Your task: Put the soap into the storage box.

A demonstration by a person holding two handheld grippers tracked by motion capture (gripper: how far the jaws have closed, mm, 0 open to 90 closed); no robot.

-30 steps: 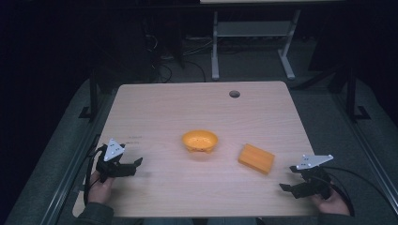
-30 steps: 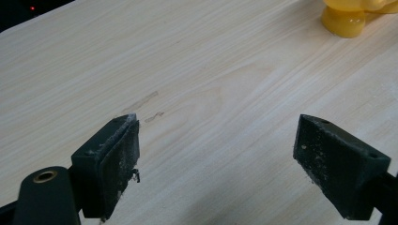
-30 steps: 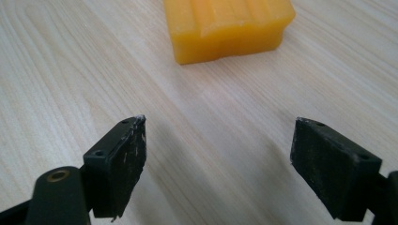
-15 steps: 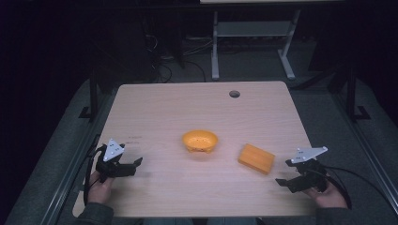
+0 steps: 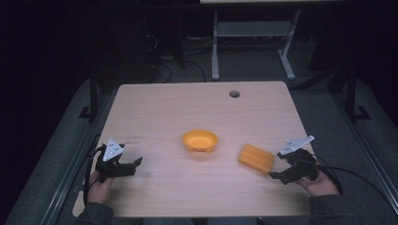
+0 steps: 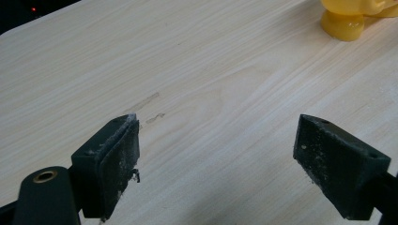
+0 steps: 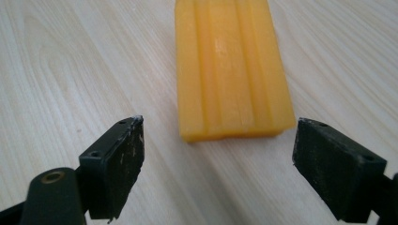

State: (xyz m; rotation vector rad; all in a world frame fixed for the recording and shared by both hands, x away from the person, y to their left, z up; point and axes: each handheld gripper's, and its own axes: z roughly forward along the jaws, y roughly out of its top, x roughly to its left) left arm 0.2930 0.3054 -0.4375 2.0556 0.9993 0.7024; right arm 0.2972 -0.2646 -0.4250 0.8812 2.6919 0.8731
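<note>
Right gripper has crept toward 10 o'clock since a second ago, jaws wide, facing the orange block lying flat just ahead. Left gripper idle, jaws wide, orange bowl at 2 o'clock. Judgement: centre the block's narrow end between the jaws before closing.
</note>
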